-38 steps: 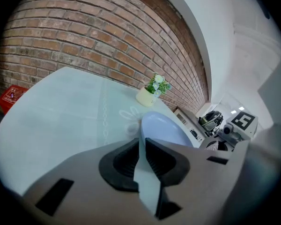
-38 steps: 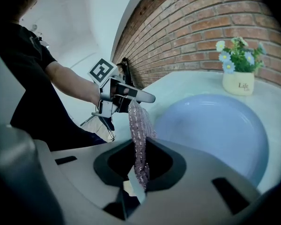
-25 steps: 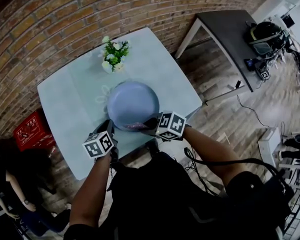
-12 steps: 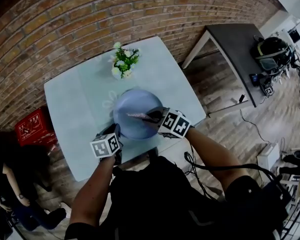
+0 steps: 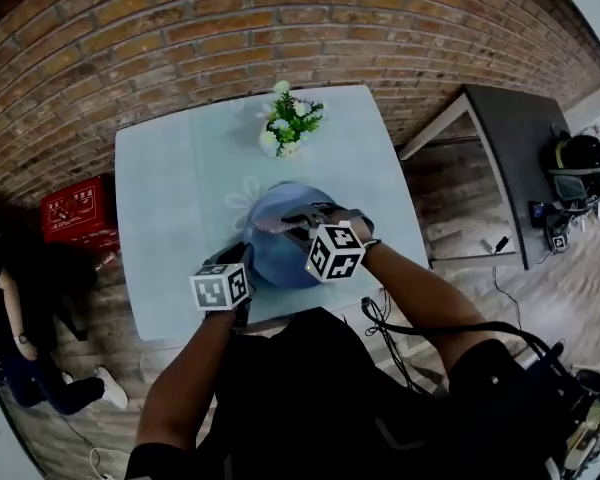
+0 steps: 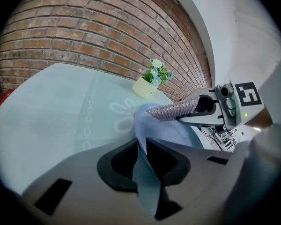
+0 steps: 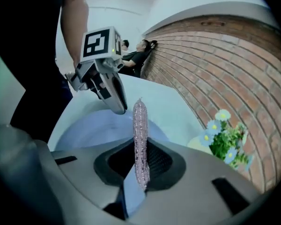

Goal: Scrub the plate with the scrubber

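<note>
1. Head view. The plate (image 5: pixel 280 260) is sitting at the near edge of the bench (image 5: pixel 170 188), directly in front of the person. The left gripper (image 5: pixel 243 258) is taking it at the near left rim. The right gripper (image 5: pixel 302 220) is reaching in from the right and carrying the scrubber (image 5: pixel 273 224) over the plate's far part. A flower pot (image 5: pixel 290 126) is standing at the far side, well apart from the work.

2. Left gripper view. The fingers are bearing on the plate's rim, one on each face, and they are opening at this moment. The plate is tilting up and away from them. Whether its far edge is resting on the bench cannot be told. The scrubber is lying on or just over the plate's upper part, and contact is not confirmed.

3. Right gripper view. The fingers are clamping the scrubber at one end. It is standing edge-on and projecting well past the tips, with the plate below it.

4. Hazards, as a judgement.
   - The left hold is loosening just as scrubbing load is about to come on. Pressure could twist the plate out of the fingers, onto the bench or over its near edge.
   - The scrubber looks pliable and is gripped at one end only. It may fold rather than rub, or drag out of the fingers.
</note>
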`<state>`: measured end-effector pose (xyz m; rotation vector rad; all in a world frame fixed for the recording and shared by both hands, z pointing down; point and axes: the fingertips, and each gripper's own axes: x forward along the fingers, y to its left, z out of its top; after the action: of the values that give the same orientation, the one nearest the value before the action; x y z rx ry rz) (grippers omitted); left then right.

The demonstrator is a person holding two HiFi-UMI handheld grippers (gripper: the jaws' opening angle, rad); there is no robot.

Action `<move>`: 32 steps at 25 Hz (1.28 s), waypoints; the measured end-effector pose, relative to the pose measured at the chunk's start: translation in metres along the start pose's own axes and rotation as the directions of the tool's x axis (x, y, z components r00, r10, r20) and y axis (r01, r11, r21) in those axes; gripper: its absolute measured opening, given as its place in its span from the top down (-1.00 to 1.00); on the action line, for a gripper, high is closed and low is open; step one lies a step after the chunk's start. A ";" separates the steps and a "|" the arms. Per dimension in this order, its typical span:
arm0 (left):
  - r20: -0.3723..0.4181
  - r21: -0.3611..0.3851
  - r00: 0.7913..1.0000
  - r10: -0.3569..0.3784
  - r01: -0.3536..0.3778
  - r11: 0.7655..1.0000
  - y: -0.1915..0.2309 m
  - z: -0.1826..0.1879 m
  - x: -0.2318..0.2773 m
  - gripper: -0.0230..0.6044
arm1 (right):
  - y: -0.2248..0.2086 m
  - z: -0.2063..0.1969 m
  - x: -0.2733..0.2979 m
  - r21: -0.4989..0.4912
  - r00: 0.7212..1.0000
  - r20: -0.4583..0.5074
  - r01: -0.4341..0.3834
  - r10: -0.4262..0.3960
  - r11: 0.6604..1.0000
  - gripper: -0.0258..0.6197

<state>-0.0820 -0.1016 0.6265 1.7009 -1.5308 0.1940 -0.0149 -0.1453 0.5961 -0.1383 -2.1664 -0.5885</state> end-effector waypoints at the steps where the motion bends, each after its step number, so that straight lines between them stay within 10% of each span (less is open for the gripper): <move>1: 0.004 -0.005 1.000 0.005 -0.005 1.000 0.000 0.000 0.000 0.72 | -0.002 -0.001 0.004 -0.042 1.000 -0.002 0.001 -0.001 0.999 0.74; 8: 0.013 -0.030 0.997 0.076 -0.076 0.997 0.001 0.001 0.001 0.73 | 0.003 -0.005 0.031 -0.389 0.999 -0.027 -0.044 0.036 0.920 0.74; 18: 0.007 -0.054 0.988 0.153 -0.152 0.987 0.007 -0.004 0.001 0.73 | 0.010 -0.018 0.049 -0.482 0.992 -0.054 -0.123 0.110 0.867 0.74; 32: 0.001 -0.031 0.978 0.206 -0.206 0.978 0.005 0.000 -0.002 0.78 | -0.001 -0.047 0.055 -0.256 0.967 -0.181 -0.222 0.179 0.941 0.74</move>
<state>-0.0871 -0.0995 0.6278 1.5178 -1.7046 0.2727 -0.0155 -0.1736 0.6627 -0.4451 -1.8828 -0.7530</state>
